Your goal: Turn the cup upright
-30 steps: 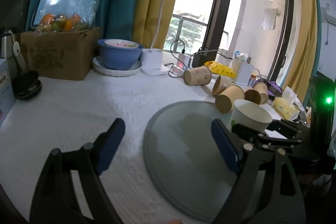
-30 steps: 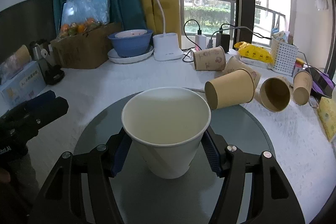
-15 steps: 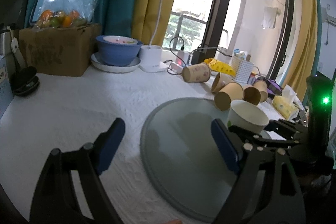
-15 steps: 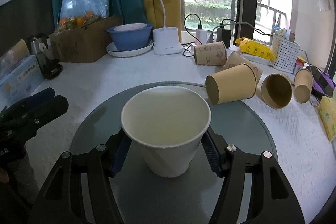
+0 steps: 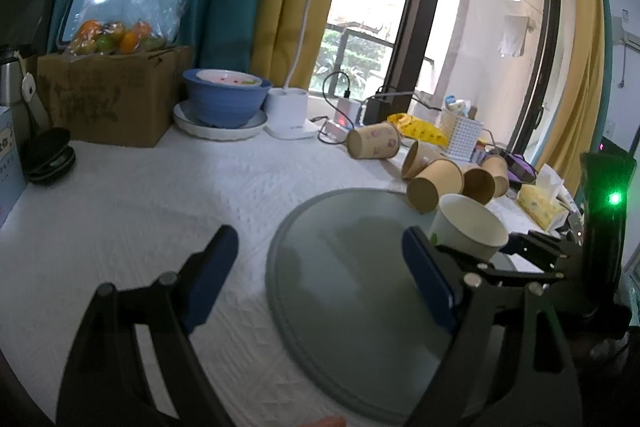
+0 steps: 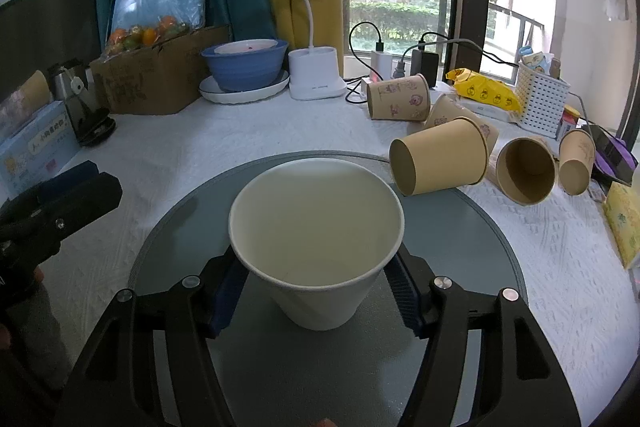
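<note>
My right gripper point(image 6: 316, 291) is shut on a white paper cup point(image 6: 316, 227) and holds it upright, mouth up, over the round grey tray point(image 6: 472, 227). Whether the cup's base touches the tray is hidden. The same cup point(image 5: 468, 231) shows in the left wrist view at the tray's right side, held by the right gripper point(image 5: 504, 251). My left gripper point(image 5: 320, 275) is open and empty, over the tray's left rim point(image 5: 276, 259). It also shows in the right wrist view point(image 6: 60, 199) at the far left.
Several brown paper cups point(image 6: 440, 159) lie on their sides beyond the tray, at the right. A white desk lamp point(image 6: 316, 79), a blue bowl on a plate point(image 6: 244, 67), a cardboard box with fruit point(image 6: 156, 75), a tissue box point(image 6: 36, 151) and a white basket point(image 6: 540, 99) stand at the back.
The right gripper has carried the cup slightly lower and closer to the tray. The left gripper has barely shifted.
</note>
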Demonstrator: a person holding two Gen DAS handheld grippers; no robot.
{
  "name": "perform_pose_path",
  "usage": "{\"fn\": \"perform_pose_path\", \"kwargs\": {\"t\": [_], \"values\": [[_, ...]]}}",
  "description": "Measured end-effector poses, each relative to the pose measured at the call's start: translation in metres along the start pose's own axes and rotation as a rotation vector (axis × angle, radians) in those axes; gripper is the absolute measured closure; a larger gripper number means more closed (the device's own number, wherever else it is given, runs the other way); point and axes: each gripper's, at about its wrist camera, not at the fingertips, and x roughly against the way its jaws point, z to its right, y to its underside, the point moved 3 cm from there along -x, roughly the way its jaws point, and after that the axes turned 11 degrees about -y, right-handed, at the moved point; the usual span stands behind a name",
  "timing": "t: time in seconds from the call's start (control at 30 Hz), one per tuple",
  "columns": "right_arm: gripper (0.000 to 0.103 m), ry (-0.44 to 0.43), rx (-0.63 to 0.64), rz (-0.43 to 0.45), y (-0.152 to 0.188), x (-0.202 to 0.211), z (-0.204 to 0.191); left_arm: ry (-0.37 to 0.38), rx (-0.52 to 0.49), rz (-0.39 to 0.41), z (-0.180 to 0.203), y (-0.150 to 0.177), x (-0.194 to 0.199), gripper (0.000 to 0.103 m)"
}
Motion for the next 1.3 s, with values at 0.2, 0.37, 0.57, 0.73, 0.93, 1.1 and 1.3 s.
{"fn": "perform_pose_path", "kwargs": {"t": [0.2, 0.37, 0.57, 0.73, 0.93, 1.1, 1.3], "values": [[0.019, 0.017, -0.014, 0.024, -0.002, 0.013, 0.0, 0.004, -0.004, 0.016, 0.003, -0.005, 0.009, 0.018], [0.019, 0.027, -0.013, 0.064, -0.008, 0.036, -0.003, 0.004, -0.004, 0.04, 0.006, -0.015, 0.021, 0.018], [0.018, 0.044, -0.006, 0.118, -0.02, 0.069, -0.009, 0.022, -0.009, 0.079, 0.011, -0.03, 0.04, 0.018], [0.018, 0.063, -0.007, 0.168, -0.03, 0.097, -0.011, 0.049, -0.028, 0.117, 0.021, -0.043, 0.058, 0.018], [0.018, 0.086, -0.014, 0.231, -0.037, 0.131, -0.011, 0.072, -0.066, 0.16, 0.03, -0.059, 0.077, 0.018], [0.018, 0.107, -0.017, 0.279, -0.043, 0.16, -0.01, 0.071, -0.102, 0.193, 0.042, -0.07, 0.093, 0.018], [0.018, 0.146, -0.014, 0.328, -0.051, 0.189, -0.008, 0.093, -0.102, 0.205, 0.054, -0.081, 0.112, 0.017]]}}
